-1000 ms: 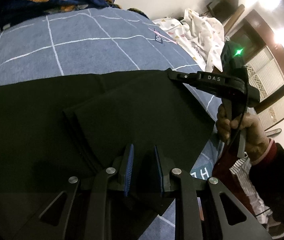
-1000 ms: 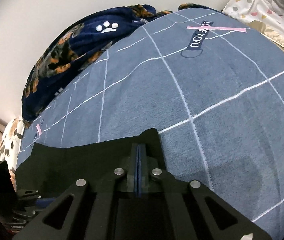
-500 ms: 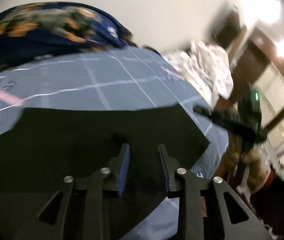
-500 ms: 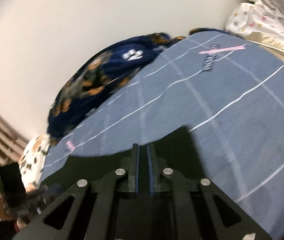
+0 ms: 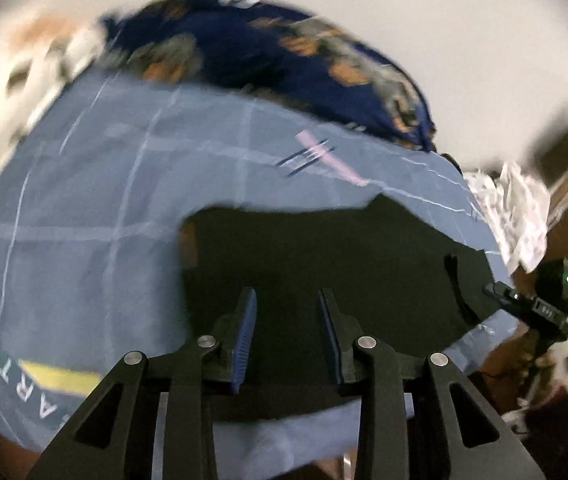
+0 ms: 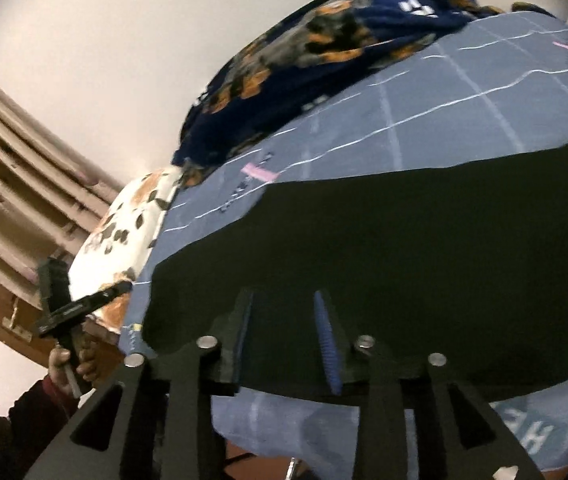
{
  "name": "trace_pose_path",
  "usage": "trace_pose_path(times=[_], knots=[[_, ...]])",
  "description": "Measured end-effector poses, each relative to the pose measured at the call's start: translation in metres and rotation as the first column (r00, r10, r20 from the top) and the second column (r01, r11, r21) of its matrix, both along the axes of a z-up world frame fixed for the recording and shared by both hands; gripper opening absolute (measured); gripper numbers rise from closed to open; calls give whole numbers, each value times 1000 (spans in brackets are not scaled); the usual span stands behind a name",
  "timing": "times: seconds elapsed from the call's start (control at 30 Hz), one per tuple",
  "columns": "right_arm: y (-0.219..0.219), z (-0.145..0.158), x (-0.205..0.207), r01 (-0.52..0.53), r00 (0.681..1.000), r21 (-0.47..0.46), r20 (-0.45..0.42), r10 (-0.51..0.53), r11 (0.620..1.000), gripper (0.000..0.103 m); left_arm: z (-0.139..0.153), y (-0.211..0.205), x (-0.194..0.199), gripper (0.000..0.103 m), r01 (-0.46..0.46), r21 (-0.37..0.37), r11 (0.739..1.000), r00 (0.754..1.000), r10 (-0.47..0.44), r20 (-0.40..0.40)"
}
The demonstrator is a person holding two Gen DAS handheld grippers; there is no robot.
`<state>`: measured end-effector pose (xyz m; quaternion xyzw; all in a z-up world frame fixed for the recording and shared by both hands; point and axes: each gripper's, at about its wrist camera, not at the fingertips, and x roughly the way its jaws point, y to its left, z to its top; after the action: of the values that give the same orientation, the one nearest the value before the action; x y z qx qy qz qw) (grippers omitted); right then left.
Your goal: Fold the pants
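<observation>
The black pants [image 5: 323,260] lie folded flat on a blue bed cover with white grid lines [image 5: 84,200]. My left gripper [image 5: 288,338] hovers over their near edge, its blue pads apart and no cloth pinched. The view is blurred. At the far right my right gripper [image 5: 531,308] shows beside the pants' right end. In the right wrist view the pants [image 6: 403,260] spread across the cover [image 6: 443,112]. My right gripper [image 6: 284,340] is above their near edge, its jaws opening with nothing gripped. A hand [image 6: 70,360] holds the left gripper [image 6: 80,308] at the pants' left end.
A dark blue blanket with orange patches [image 5: 284,52] is heaped along the back of the bed [image 6: 323,48]. A white spotted pillow [image 6: 124,232] lies at the left, a wooden headboard [image 6: 12,160] behind it. White patterned cloth [image 5: 515,216] lies to the right. The bed's front edge is close below.
The right jaws, shut on the pants' edge a second ago, have come apart and released it. Both grippers have pulled back and swung left, the left one quickly. The pants lie flat.
</observation>
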<state>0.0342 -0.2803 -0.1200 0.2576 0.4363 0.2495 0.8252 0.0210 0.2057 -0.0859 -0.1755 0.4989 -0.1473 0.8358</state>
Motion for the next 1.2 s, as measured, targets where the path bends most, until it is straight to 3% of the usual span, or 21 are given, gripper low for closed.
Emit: trace_pose_path(times=[0.07, 0.17, 0.27, 0.5, 0.63, 0.8, 0.93, 0.97, 1.03, 1.17, 1.2], knots=[[11, -2, 0, -10, 1000, 10, -10, 11, 1000, 37, -19, 21, 2, 33, -18, -50, 999, 997, 15, -72], [28, -11, -1, -22, 999, 6, -46, 23, 1000, 37, -32, 23, 5, 33, 10, -119, 993, 996, -21, -85], [37, -17, -6, -20, 997, 3, -81, 21, 1000, 37, -50, 12, 15, 33, 74, -109, 991, 987, -88, -132], [46, -16, -11, -25, 995, -20, -101, 23, 999, 41, -65, 1, 43, 36, 140, -178, 974, 967, -173, -186], [51, -17, -10, -18, 992, 7, -124, 19, 1000, 42, -61, 16, 53, 36, 106, -222, 969, 970, -150, -193], [60, -11, -12, -45, 993, -11, -107, 43, 999, 46, -53, 29, 44, 43, 77, -182, 980, 983, -105, -149], [62, -18, -6, -37, 989, 20, -139, 40, 999, 48, -73, 19, 46, 45, 110, -173, 979, 964, -148, -220], [62, -20, -5, -34, 988, 30, -150, 39, 999, 48, -71, 17, 45, 55, 122, -177, 977, 970, -155, -188], [63, -21, -5, -32, 986, 41, -162, 39, 999, 48, -71, 14, 45, 60, 138, -218, 966, 966, -180, -187], [67, -20, -8, -33, 987, 29, -158, 37, 999, 50, -73, 12, 51, 59, 121, -259, 958, 971, -168, -167], [67, -21, -7, -30, 986, 34, -163, 35, 999, 50, -72, 11, 52, 53, 118, -248, 962, 975, -160, -155]])
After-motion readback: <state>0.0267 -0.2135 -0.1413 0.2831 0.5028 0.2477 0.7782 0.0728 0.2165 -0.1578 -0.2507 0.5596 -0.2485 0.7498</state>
